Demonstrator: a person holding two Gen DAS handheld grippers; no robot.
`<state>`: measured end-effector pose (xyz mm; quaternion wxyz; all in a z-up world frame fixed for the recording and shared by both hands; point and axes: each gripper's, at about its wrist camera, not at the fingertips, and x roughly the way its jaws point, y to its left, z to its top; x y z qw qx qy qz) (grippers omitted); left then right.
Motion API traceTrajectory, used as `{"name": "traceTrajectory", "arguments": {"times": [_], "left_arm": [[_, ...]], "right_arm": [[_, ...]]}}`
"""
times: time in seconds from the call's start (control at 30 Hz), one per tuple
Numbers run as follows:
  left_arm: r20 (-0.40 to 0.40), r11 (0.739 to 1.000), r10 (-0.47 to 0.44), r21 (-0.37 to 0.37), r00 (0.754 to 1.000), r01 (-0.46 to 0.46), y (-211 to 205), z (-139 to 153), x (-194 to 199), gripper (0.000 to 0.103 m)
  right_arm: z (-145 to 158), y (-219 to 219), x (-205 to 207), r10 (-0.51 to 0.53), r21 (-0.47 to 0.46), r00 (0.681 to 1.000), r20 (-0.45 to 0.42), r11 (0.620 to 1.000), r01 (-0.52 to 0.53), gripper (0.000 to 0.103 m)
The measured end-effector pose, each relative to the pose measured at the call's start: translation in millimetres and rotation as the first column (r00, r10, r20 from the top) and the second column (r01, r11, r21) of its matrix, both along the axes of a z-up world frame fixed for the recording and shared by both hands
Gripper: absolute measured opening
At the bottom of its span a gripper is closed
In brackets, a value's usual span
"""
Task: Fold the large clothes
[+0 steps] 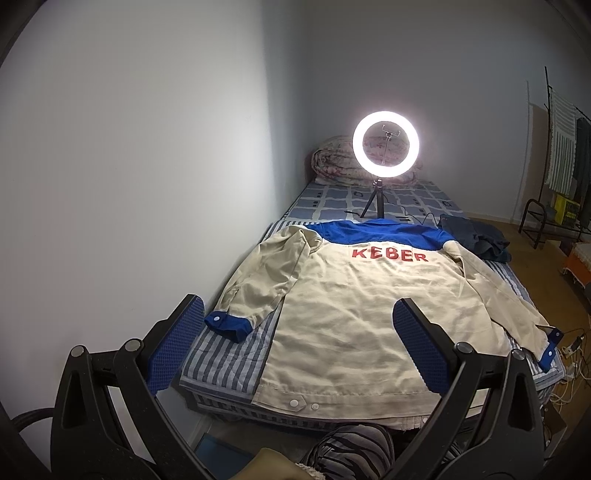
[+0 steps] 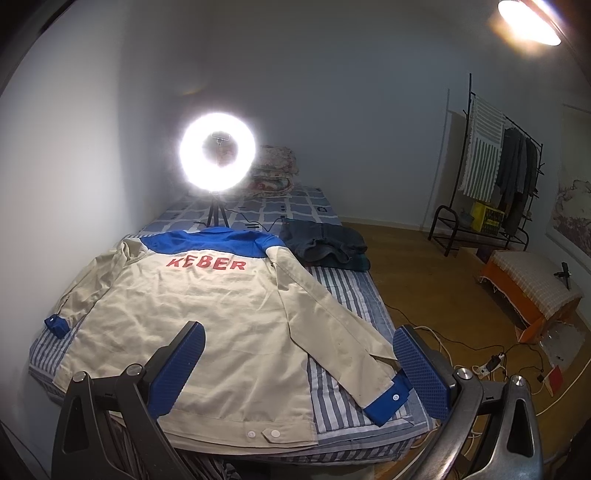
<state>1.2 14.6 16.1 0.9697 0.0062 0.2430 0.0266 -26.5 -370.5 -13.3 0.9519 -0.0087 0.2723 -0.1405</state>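
Jacket (image 1: pixel 354 314) lies back-up and spread flat across the near end of the bed (image 1: pixel 229 354), hem at the near edge, collar toward the far end. Cream woven cloth, lightly creased; blue yoke and cuffs, red "KEBER" lettering, white snaps on the hem tab.

Left claw (image 1: pixel 299 345): released, jaws wide, nothing between them, above the hem. Right claw (image 2: pixel 299 373): same, spread and empty, over the jacket's right sleeve and cuff. Pads are blue, waffle-textured, on black arms.

Left-wrist view only: striped fabric at the bottom edge below the hem, item unclear. Right-wrist view only: ceiling lamp (image 2: pixel 530 22), orange box (image 2: pixel 517 291) with checked cover, power strip (image 2: pixel 487 365) and cables on wood floor.

Both views: ring light (image 1: pixel 385 142) on a tripod mid-bed, rolled quilt (image 1: pixel 336 158) at the far end, folded dark garment (image 2: pixel 328 245) at the bed's right edge, clothes rack (image 2: pixel 495 162).
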Motion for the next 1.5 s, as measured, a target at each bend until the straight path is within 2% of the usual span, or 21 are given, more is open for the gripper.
{"name": "traceTrajectory", "arguments": {"times": [0.3,0.57,0.7,0.87,1.03,1.13,1.23,1.37,1.43,1.5], "left_arm": [[-0.002,1.0,0.011,-0.002,1.0,-0.011,4,-8,0,0.103],[0.001,0.999,0.038,-0.001,0.999,-0.038,13,-12,-7,0.103],[0.017,0.998,0.062,0.01,0.998,-0.063,24,-10,-14,0.103],[0.031,0.995,0.1,0.012,0.995,-0.1,48,-11,-22,0.103],[0.028,0.99,0.139,0.023,0.99,-0.139,76,-18,-39,0.103],[0.033,0.984,0.173,0.041,0.984,-0.174,92,-21,-53,0.103],[0.031,0.978,0.202,0.042,0.979,-0.203,108,-25,-68,0.103],[0.02,0.971,0.236,0.029,0.972,-0.236,122,-30,-81,0.103],[0.005,0.968,0.251,0.019,0.968,-0.251,129,-34,-83,0.103],[-0.009,0.964,0.264,0.013,0.964,-0.264,134,-37,-85,0.103]], "right_arm": [[0,2,2,0.003,0.0,1.0,0.0,1.0,-0.003,0.103],[2,20,12,0.041,-0.02,0.999,0.004,0.999,-0.041,0.103],[7,35,22,0.095,-0.02,0.995,0.015,0.995,-0.094,0.103],[14,71,50,0.242,-0.024,0.97,0.03,0.97,-0.242,0.103],[10,123,92,0.387,-0.009,0.921,0.034,0.922,-0.387,0.103],[1,158,120,0.473,0.01,0.879,0.05,0.88,-0.474,0.103],[-9,200,143,0.565,0.043,0.822,0.073,0.821,-0.569,0.103],[-27,272,174,0.683,0.049,0.73,-0.022,0.73,-0.682,0.102],[-36,304,184,0.724,0.05,0.686,-0.072,0.69,-0.722,0.1],[-48,334,194,0.768,0.086,0.629,-0.118,0.639,-0.764,0.094]]}}
